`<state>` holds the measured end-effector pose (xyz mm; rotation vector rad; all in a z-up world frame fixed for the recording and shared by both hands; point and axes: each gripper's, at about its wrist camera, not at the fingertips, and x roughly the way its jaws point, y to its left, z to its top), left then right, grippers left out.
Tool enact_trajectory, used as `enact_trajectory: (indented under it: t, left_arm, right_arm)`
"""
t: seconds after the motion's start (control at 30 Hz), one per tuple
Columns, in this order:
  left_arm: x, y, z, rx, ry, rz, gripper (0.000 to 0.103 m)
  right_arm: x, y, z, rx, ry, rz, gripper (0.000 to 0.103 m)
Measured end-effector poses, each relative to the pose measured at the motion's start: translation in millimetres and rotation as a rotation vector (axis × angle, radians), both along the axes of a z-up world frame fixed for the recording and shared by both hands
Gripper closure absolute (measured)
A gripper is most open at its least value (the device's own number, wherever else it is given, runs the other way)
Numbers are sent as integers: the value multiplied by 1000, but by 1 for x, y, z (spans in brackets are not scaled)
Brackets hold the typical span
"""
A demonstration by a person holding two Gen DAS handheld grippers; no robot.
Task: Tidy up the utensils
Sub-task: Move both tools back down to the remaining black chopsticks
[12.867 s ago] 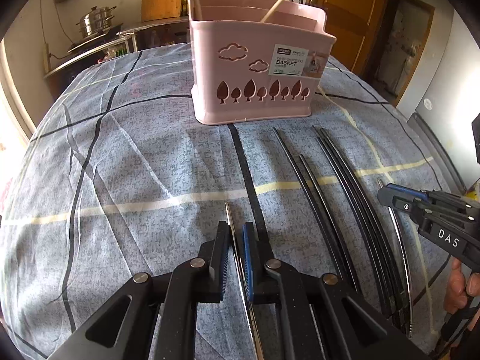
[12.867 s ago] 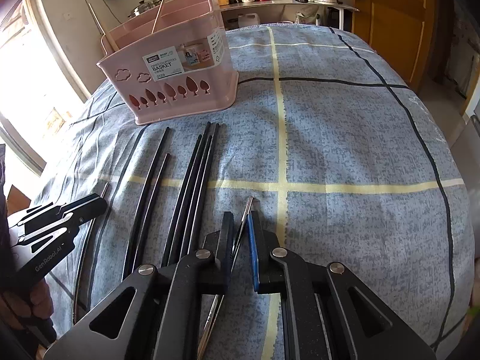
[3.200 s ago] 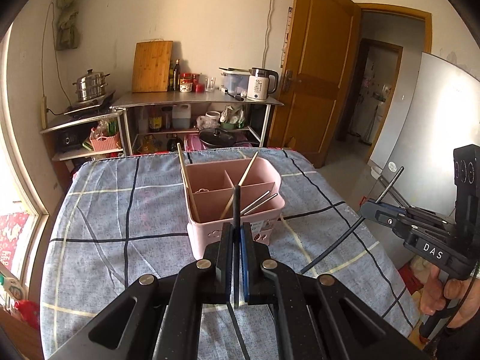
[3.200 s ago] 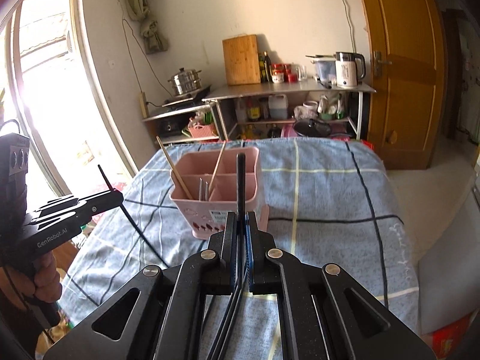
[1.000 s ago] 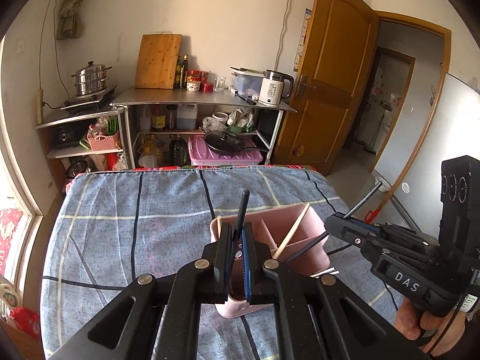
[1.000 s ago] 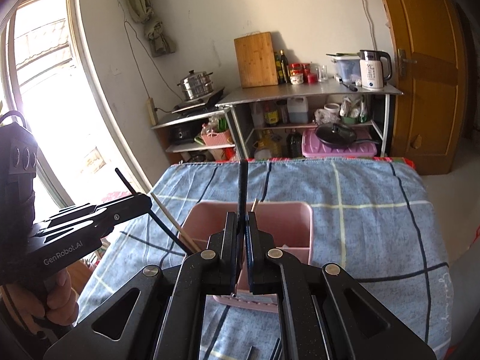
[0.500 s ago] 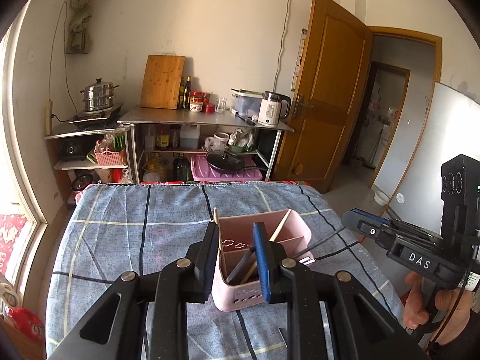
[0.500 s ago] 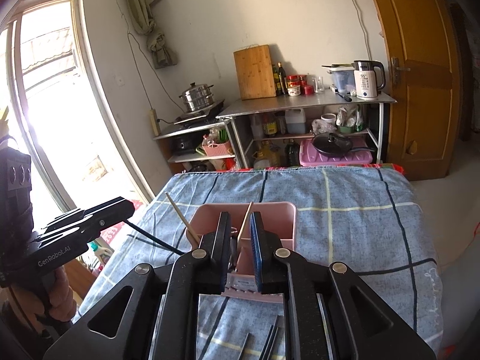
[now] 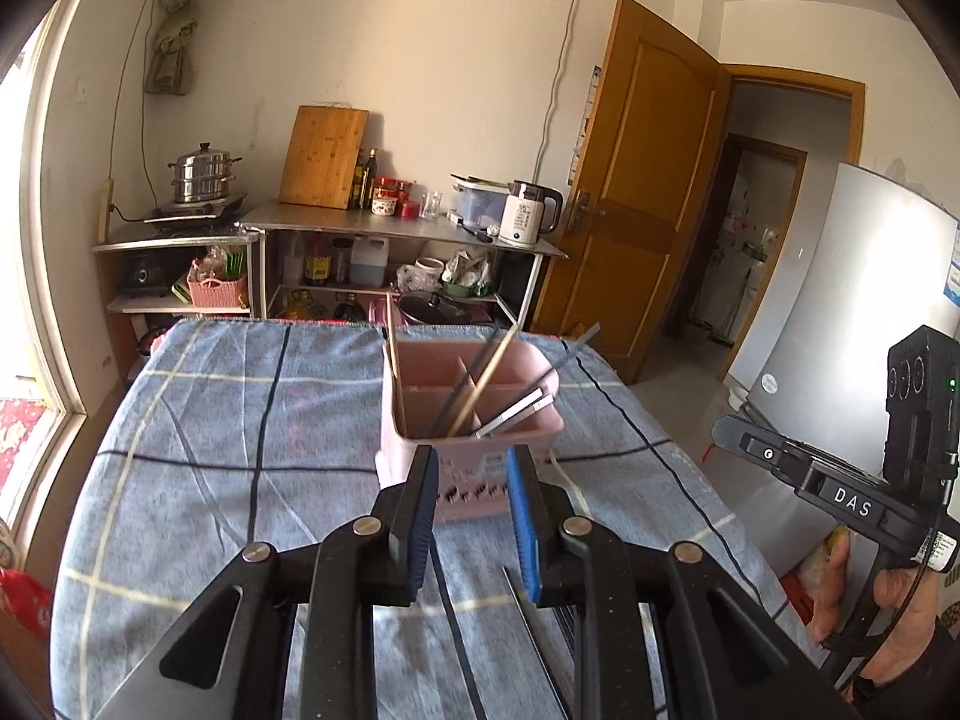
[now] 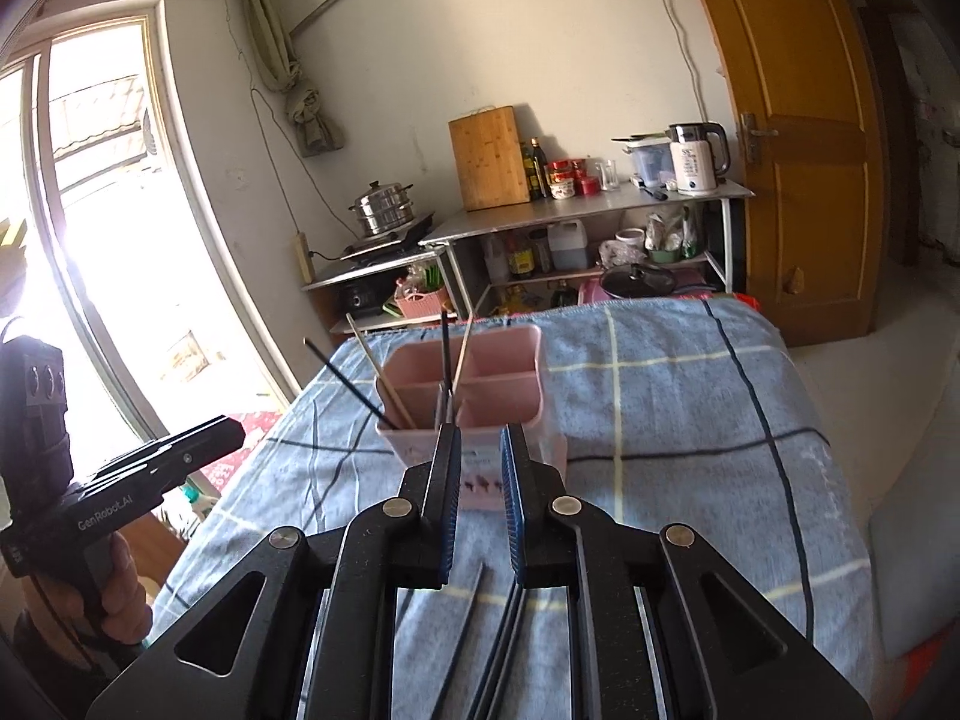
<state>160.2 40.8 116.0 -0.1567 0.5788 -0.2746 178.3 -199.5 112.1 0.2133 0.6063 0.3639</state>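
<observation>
A pink divided basket stands on the blue checked tablecloth; it also shows in the right wrist view. It holds wooden chopsticks, black chopsticks and metal utensils. My left gripper is open and empty, raised in front of the basket. My right gripper is open and empty, also raised in front of it. Black chopsticks still lie on the cloth below the grippers, and show in the right wrist view too.
The other hand-held gripper shows at the right of the left wrist view and at the left of the right wrist view. Behind the table stand a metal shelf with kitchenware, a window and a wooden door.
Both grippers carried black chopsticks up over the basket, opened and dropped them in. In the last half second both drew back a little, with jaws wider.
</observation>
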Motion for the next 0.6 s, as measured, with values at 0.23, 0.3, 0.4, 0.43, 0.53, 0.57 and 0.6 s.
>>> enact_trajectory:
  t: [0.23, 0.3, 0.4, 0.43, 0.53, 0.57, 0.6]
  left_arm:
    - [-35, -10, -24, -2, 14, -12, 80]
    - [-42, -12, -29, 5, 18, -9, 80]
    - [-50, -14, -36, 14, 23, -11, 80]
    - [-53, -14, -37, 15, 23, -10, 80]
    - [-58, -15, -43, 17, 24, -10, 80]
    - [-60, -16, -45, 20, 25, -11, 80]
    - [-60, -16, -47, 24, 27, -10, 80]
  right_arm:
    - [-33, -14, -24, 9, 49, -10, 89]
    - [-40, -16, -32, 0, 64, -16, 89]
    - [-50, -17, -42, -1, 78, -19, 88]
    - [-51, -18, -44, 0, 84, -19, 88]
    - [-56, -19, -51, -5, 93, -17, 88]
    - [-57, -18, -52, -8, 95, -17, 88]
    - [-57, -18, -53, -9, 97, -16, 88]
